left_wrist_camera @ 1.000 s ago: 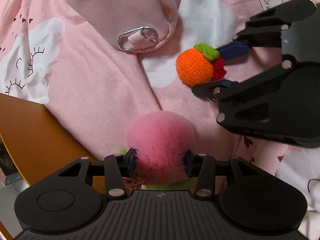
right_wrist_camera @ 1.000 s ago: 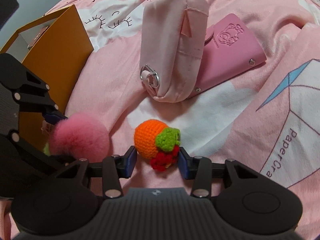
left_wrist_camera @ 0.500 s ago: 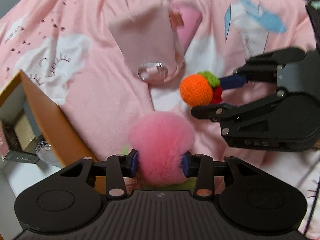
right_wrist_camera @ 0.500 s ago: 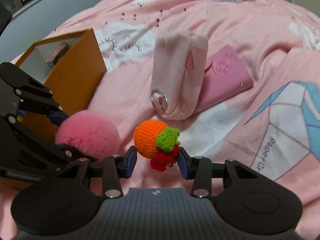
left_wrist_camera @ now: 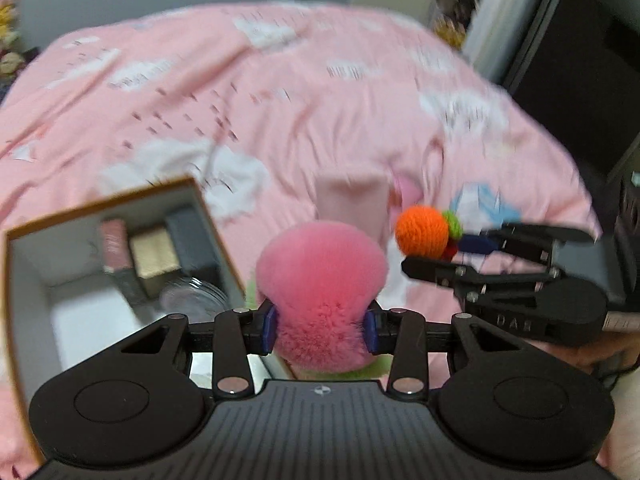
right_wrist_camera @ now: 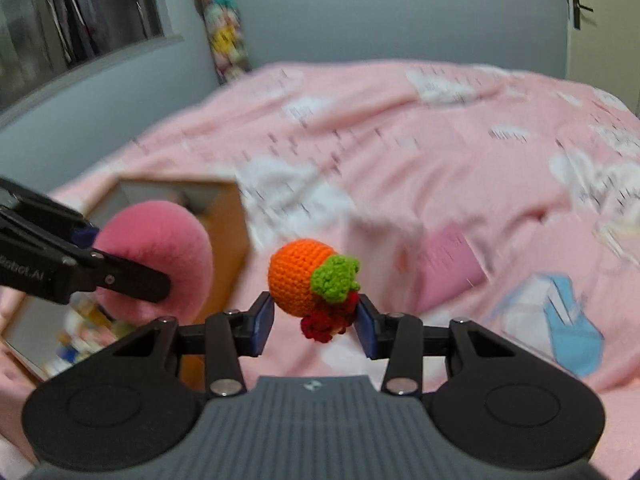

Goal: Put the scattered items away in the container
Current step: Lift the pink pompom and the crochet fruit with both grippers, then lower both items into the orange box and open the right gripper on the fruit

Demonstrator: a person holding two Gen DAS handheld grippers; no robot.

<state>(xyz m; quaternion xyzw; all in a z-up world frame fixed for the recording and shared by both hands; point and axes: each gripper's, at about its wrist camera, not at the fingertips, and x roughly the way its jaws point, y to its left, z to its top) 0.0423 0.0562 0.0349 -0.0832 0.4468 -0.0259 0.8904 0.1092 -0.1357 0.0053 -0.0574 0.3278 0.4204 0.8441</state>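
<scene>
My left gripper (left_wrist_camera: 320, 330) is shut on a fluffy pink pompom (left_wrist_camera: 322, 276) and holds it in the air beside the right wall of the orange open box (left_wrist_camera: 218, 236). My right gripper (right_wrist_camera: 316, 320) is shut on an orange crocheted fruit with a green leaf and red berries (right_wrist_camera: 306, 276), also lifted. In the right wrist view the pompom (right_wrist_camera: 156, 264) and the left gripper (right_wrist_camera: 120, 276) sit at left, in front of the box (right_wrist_camera: 224, 240). In the left wrist view the fruit (left_wrist_camera: 424, 230) and right gripper (left_wrist_camera: 444, 252) are at right.
The box holds several small items, among them a round glass lid (left_wrist_camera: 196, 298). A pale pink pouch (right_wrist_camera: 380, 248) and a pink card holder (right_wrist_camera: 450, 262) lie on the pink cloud-print bedspread (right_wrist_camera: 400, 152). A paper bag with a blue print (right_wrist_camera: 560, 320) lies at right.
Both grippers have lifted their items high off the bedspread and tilted up, so the views now take in the whole bed and room. The box interior has come into view.
</scene>
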